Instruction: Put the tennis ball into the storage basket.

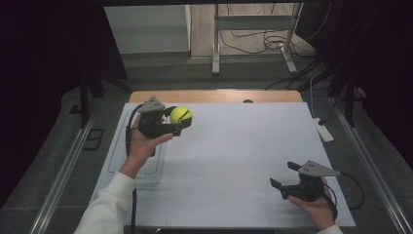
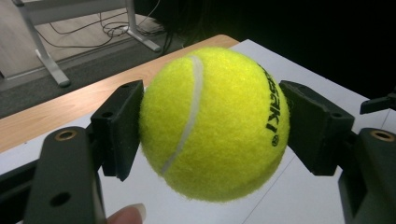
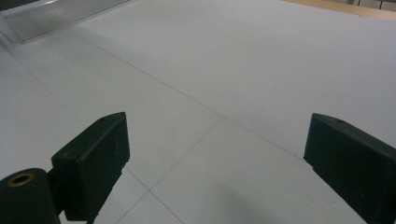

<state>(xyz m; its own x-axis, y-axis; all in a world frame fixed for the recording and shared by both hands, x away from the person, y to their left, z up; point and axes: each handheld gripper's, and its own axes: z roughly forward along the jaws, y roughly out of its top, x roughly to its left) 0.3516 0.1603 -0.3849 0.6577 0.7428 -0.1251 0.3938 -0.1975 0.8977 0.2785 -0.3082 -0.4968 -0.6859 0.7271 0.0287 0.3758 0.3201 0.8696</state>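
Observation:
A yellow tennis ball with black lettering is held above the white table sheet at the left rear. My left gripper is shut on it, both black pads pressing its sides. In the high view the left hand holds that gripper raised over a clear tray. My right gripper stands open near the front right of the sheet, nothing between its fingers, with bare white sheet ahead of it.
The clear plastic tray lies at the table's left edge, seen also as a clear tray in the right gripper view. A wooden table edge runs along the back. A metal frame and cables stand on the floor behind.

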